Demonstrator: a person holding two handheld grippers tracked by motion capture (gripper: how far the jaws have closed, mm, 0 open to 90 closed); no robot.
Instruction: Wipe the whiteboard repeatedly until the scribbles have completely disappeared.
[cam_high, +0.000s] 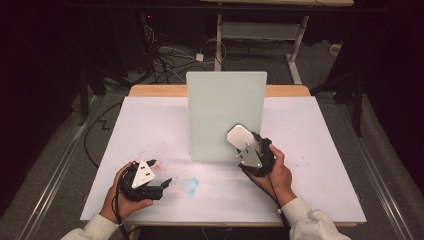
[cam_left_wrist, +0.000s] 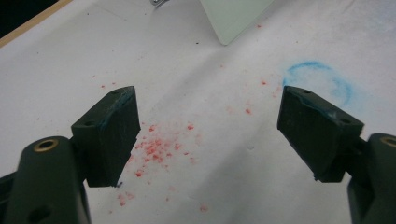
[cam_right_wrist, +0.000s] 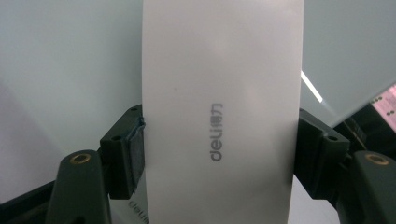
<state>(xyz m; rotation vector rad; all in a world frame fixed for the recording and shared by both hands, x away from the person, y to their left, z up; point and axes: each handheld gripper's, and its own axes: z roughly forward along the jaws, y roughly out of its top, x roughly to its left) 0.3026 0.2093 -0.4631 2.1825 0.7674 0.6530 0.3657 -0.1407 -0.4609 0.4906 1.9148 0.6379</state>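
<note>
- Dim room, cables on floor behind; white-covered table (cam_high: 150, 130) with red crumbs (cam_left_wrist: 156, 149) and a smudged blue ring (cam_left_wrist: 322, 79) near the front edge.
- Left hand (cam_high: 122, 192) low at front-left of table, palm under the tool. Left gripper (cam_high: 159, 172) tilted down toward the surface, hovering over the red crumbs; jaws spread wide, nothing between them. Blue chalk traces visible on pad edges.
- Pale green board (cam_high: 226, 115) upright at centre of table, its bottom edge on the white cover, face toward the person.
- White eraser block (cam_right_wrist: 219, 116), printed "deli" on its face, up against the board's lower right area. Clamped across its width by the right gripper (cam_right_wrist: 219, 154), jaws pressed on both long sides.
- Handling estimate: block looks light, smooth plastic shell, rigid enough to take a side squeeze without deforming; smooth sides likely slippery, so grip low and across the narrow width as now, leaving the working end free.
- Board judged thin, stiff, possibly prone to tipping if pushed hard; light pressure advised.
- Right hand (cam_high: 272, 172) at front-right of board, wrist angled up and forward, gripper pointing toward the board face.
</note>
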